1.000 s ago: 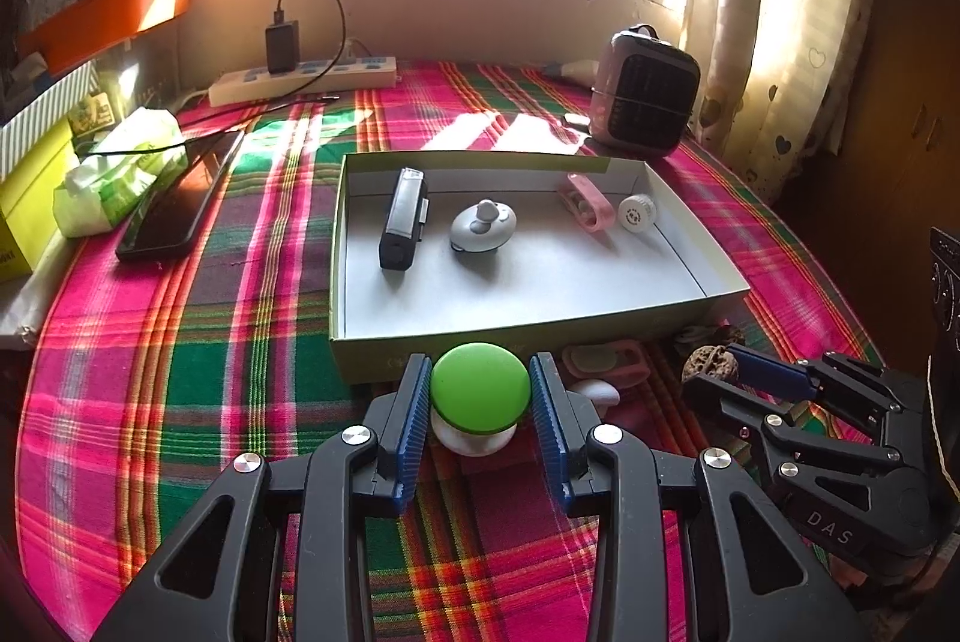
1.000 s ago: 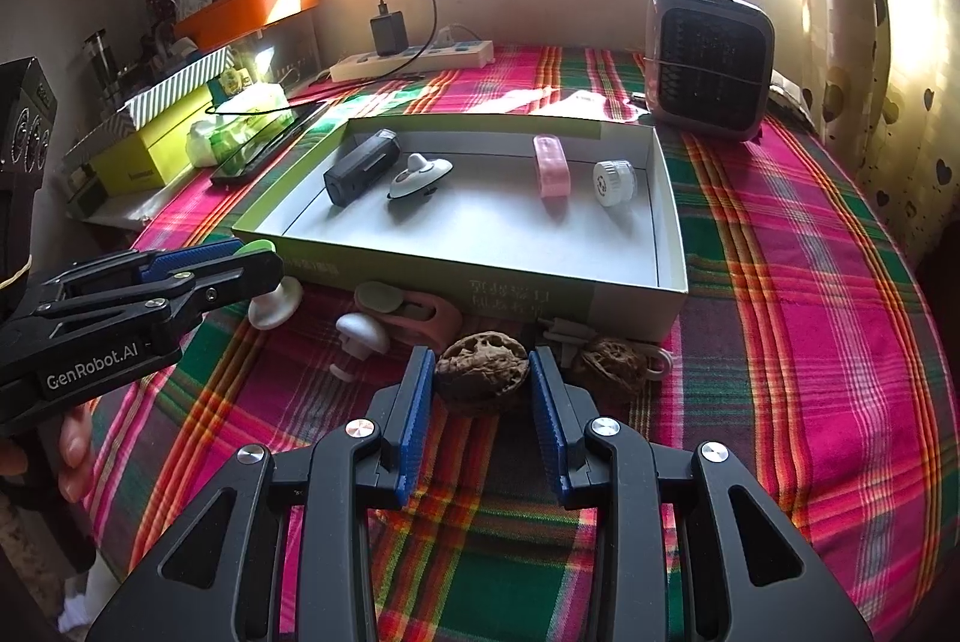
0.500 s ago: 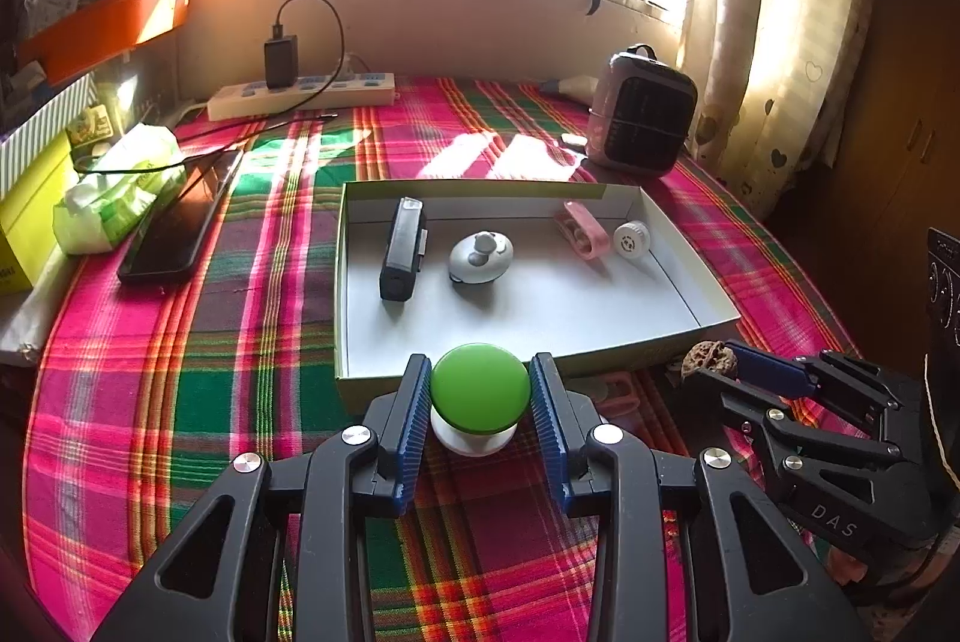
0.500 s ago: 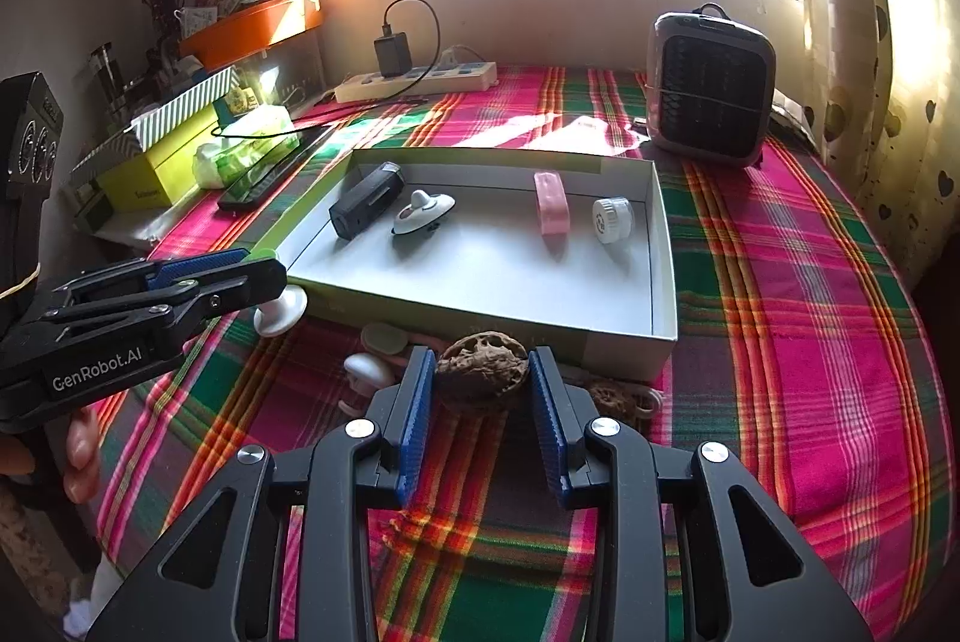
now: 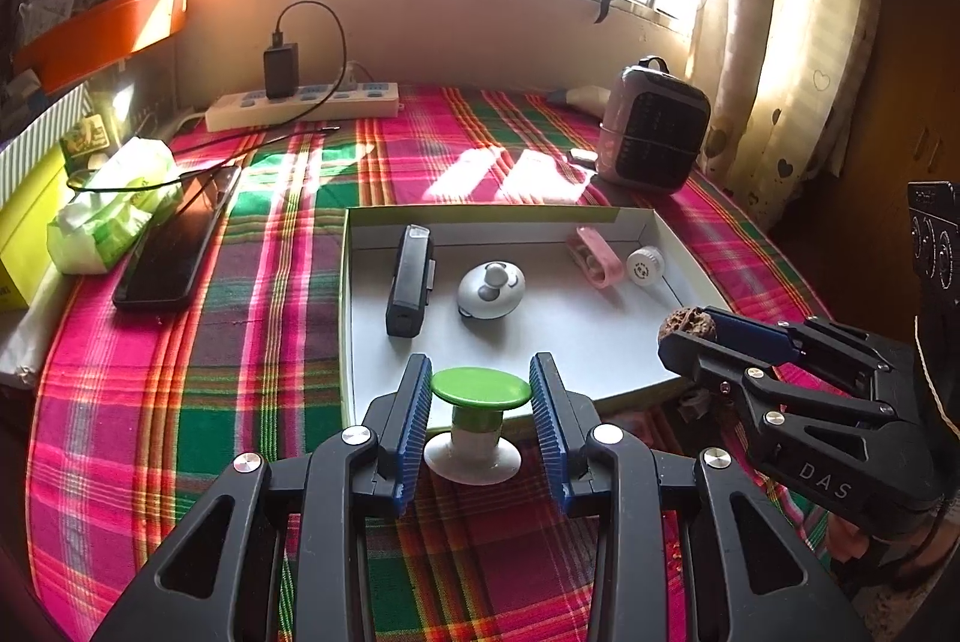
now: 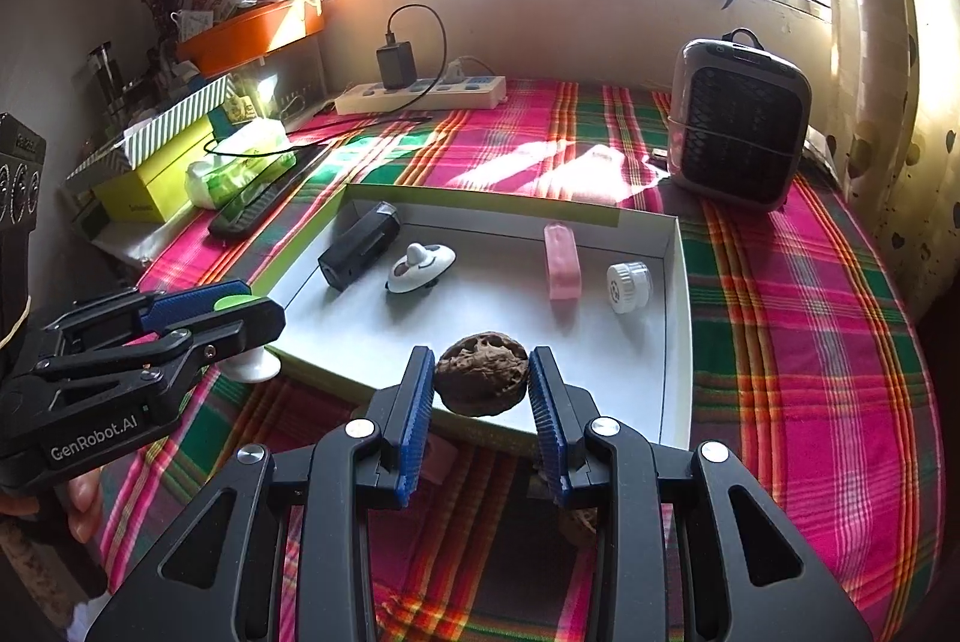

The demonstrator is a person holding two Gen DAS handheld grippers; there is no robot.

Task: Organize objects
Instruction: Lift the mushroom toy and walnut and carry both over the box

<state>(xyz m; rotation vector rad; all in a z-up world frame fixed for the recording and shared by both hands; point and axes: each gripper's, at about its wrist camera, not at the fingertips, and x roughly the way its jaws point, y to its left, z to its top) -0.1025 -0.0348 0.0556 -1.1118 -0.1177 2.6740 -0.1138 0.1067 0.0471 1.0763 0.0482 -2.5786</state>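
Change since a second ago: both items you carry were low at the near wall of the shallow box; they now sit higher, the walnut over the box's near edge, the green-topped knob just at that edge. The second walnut and pink piece remain on the cloth below.

Your left gripper: partly spread, blue ribbed pads pinching the flat green cap of the knob; white stem and round white foot hang beneath.

Your right gripper: partly spread, pads pinching the walnut, brown, deeply wrinkled, roundish.

Box: white card floor, green outer walls. Contents, left to right: black oblong device; grey domed disc with a knob on top; pink oblong clip; small white ribbed cap.

Surface: plaid cloth, pink, green and red.
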